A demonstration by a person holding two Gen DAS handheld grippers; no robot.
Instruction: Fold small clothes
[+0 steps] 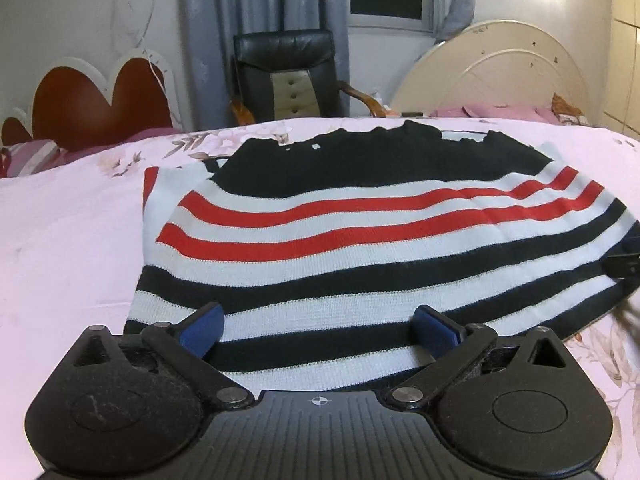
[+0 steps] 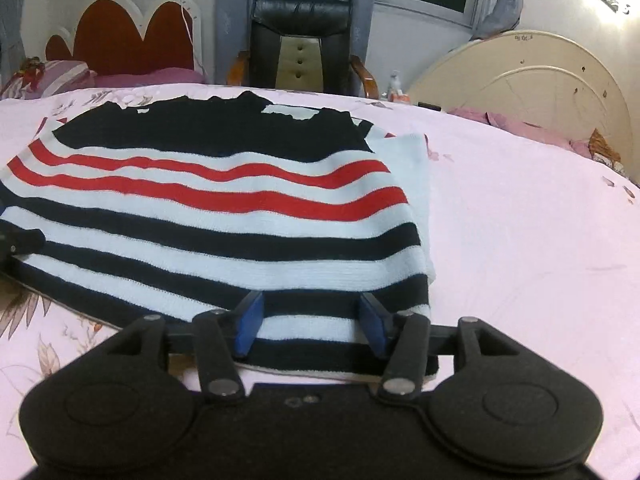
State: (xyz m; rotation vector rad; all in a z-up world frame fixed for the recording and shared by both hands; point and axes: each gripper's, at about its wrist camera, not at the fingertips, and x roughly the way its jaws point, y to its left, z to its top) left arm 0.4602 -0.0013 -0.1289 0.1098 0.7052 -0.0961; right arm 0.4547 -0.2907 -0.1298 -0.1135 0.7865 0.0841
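Observation:
A small striped sweater point(image 1: 352, 236), black at the top with red, white and black bands, lies flat on the pink bed sheet; its sleeves are folded in. My left gripper point(image 1: 318, 330) is open over the hem at the sweater's near left. The sweater also shows in the right wrist view point(image 2: 224, 208). My right gripper point(image 2: 310, 326) is open over the hem at the sweater's near right corner. Its blue pads point(image 2: 250, 324) stand on either side of the hem stripes. The right gripper shows at the edge of the left view point(image 1: 624, 266).
The pink floral bed sheet point(image 2: 520, 240) spreads wide on all sides. A black office chair point(image 1: 286, 76) stands behind the bed. A red and white headboard point(image 1: 96, 100) is at the far left, a cream headboard point(image 1: 492, 76) at the far right.

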